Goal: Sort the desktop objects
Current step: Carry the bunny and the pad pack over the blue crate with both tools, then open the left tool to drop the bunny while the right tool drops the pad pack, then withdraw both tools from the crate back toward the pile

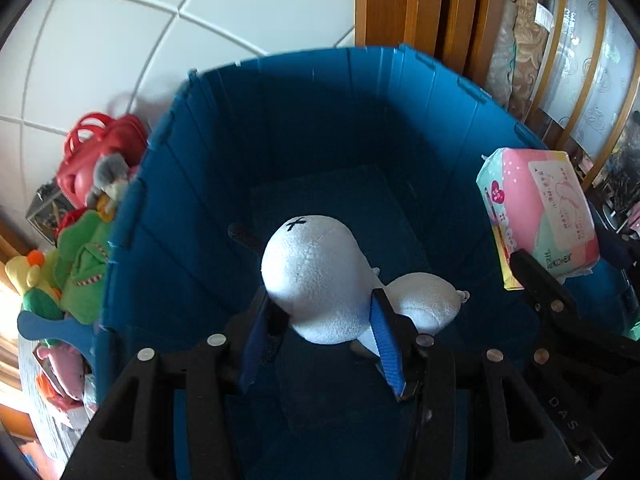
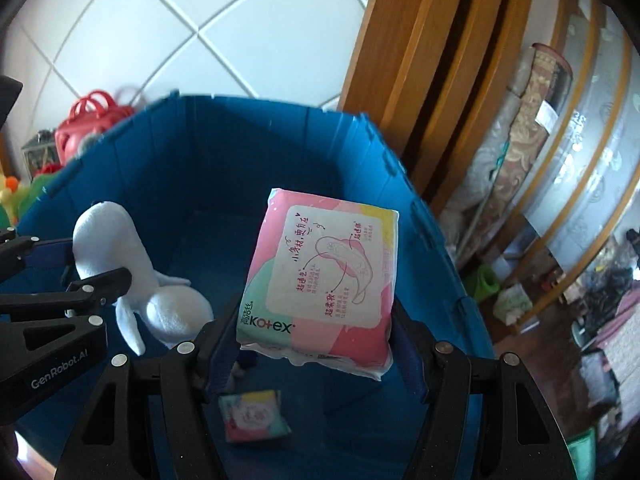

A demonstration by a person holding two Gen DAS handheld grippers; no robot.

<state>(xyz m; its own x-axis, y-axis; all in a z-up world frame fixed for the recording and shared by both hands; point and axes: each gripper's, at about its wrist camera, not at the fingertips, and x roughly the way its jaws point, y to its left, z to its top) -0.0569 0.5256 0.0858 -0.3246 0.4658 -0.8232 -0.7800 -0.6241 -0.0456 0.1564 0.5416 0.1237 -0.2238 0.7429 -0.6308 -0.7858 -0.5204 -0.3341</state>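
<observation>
My left gripper [image 1: 320, 312] is shut on a white plush toy [image 1: 316, 276] and holds it over the open blue bin [image 1: 168, 208]. The toy also shows in the right wrist view [image 2: 120, 256], gripped by the left gripper [image 2: 96, 264]. My right gripper [image 2: 316, 332] is shut on a pink Kotex pad package [image 2: 324, 280], held above the blue bin [image 2: 160, 168]. The package also shows at the right of the left wrist view [image 1: 540, 216]. A small pink and green packet [image 2: 256, 416] lies on the bin floor.
Left of the bin sit a red bag [image 1: 100, 148], a grey plush [image 1: 110, 176] and green and yellow plush toys [image 1: 76, 268]. A white tiled wall [image 1: 120, 40] is behind. A wooden door frame [image 2: 420, 60] and glass cabinet [image 2: 580, 160] stand at the right.
</observation>
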